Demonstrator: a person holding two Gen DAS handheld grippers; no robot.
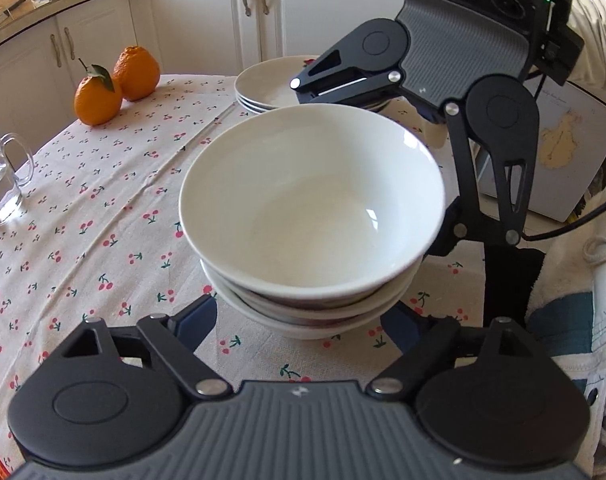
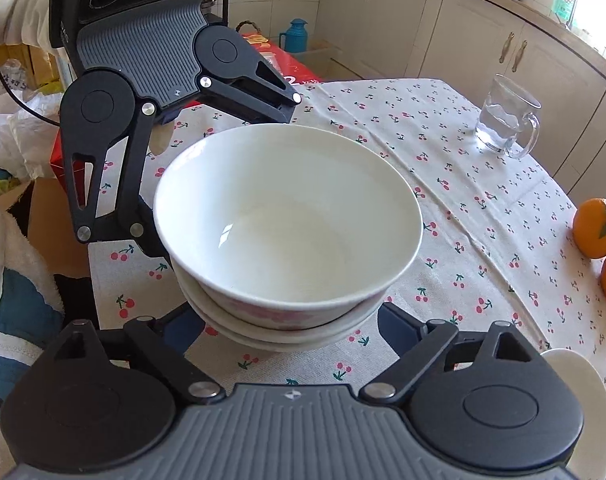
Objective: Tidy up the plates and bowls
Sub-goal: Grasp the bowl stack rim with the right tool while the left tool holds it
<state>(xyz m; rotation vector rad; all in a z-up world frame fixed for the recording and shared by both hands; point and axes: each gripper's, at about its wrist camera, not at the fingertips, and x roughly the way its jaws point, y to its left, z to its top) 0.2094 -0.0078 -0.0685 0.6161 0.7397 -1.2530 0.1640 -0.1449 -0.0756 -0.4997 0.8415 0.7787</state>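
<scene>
Stack of white bowls sits frame centre on the cherry-print table. Left hand-held gripper and right hand-held gripper both spread wide, flanking the stack's base from opposite sides. Stack of plates upper centre, beyond the bowls.

Black linkages, grey ribbed bodies, silver screws

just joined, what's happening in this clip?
A person with a handheld gripper in each hand is working on a stack of white bowls on a table with a cherry-print tablecloth. The left gripper and the right gripper face each other across the stack, each open, fingers straddling the lower bowls. Whether they touch is unclear. A stack of plates sits behind, with two oranges and a glass mug off to the side.
</scene>
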